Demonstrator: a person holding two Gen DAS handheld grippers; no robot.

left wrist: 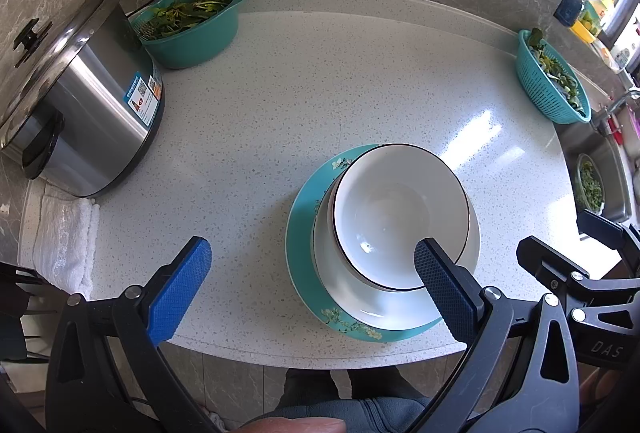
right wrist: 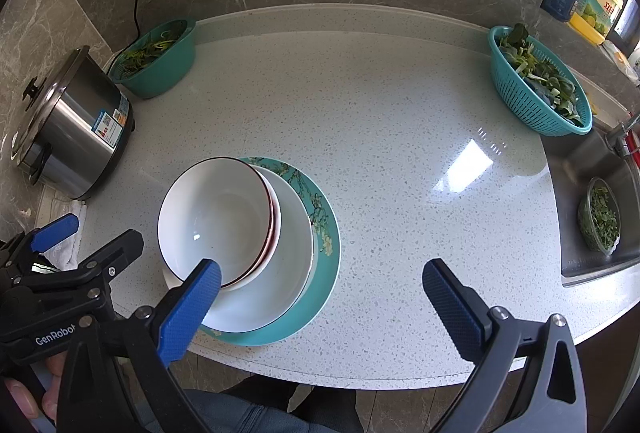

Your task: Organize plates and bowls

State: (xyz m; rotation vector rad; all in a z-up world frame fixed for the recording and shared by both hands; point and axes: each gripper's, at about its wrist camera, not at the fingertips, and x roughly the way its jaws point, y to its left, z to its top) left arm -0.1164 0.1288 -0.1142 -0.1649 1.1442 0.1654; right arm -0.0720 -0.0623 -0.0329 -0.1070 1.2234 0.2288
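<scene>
Stacked crockery near the front edge of the speckled counter [left wrist: 360, 81]: a white bowl with a dark rim [left wrist: 400, 213] sits uppermost, on a white plate [left wrist: 380, 297], on a teal floral plate [left wrist: 312, 281]. The right wrist view alone reveals a red-rimmed bowl [right wrist: 275, 225] nested under the top bowl. The left tool [left wrist: 312, 273] is spread wide, holding nothing (one blue pad overlaps the bowl's near rim in the picture; contact cannot be told). The right tool [right wrist: 322, 283] is likewise released and empty. Farther out stand a steel cooker [left wrist: 80, 105] with an illegible blue label, a green bowl of greens [left wrist: 192, 21], and a teal colander [right wrist: 540, 85]. "GenRobot" reads on the left tool's body in the right view; "DAS" shows in the left view.
</scene>
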